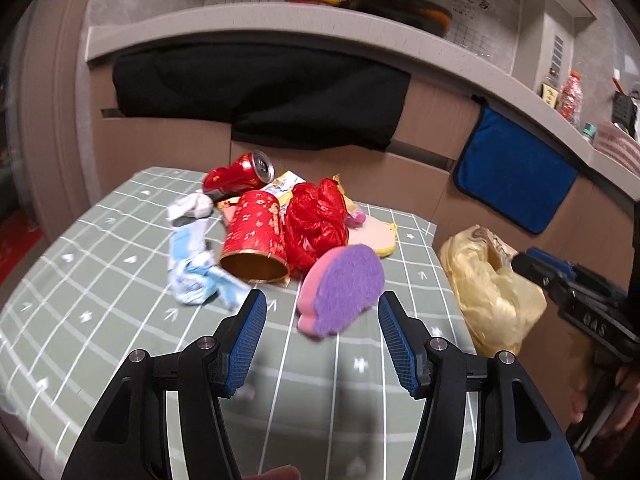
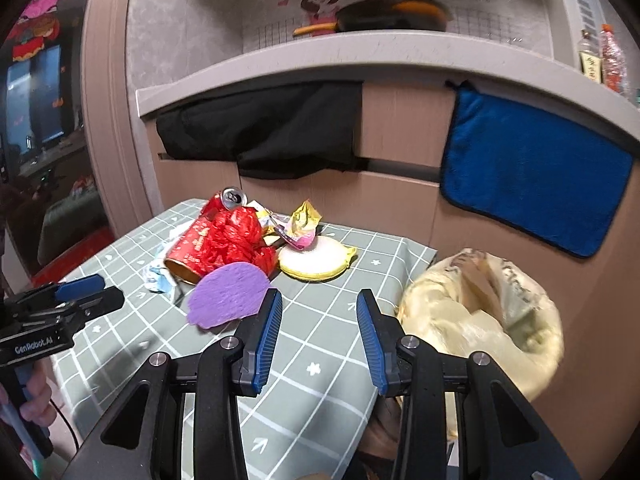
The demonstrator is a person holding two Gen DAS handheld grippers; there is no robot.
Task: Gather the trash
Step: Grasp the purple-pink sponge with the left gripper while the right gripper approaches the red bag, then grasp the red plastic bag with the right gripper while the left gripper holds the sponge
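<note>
Left gripper (image 1: 322,322) gaping empty just short of purple sponge (image 1: 346,290), right gripper (image 2: 318,320) likewise apart, hanging over bare tablecloth (image 2: 320,380) between sponge and yellow bag (image 2: 480,312) at table's edge.

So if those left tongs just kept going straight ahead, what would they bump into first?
Most likely the purple sponge: it lies just ahead of the open left tongs, slightly toward the right finger. Depth is hard to judge, but the red cylinder and red plastic bag sit farther back.
</note>
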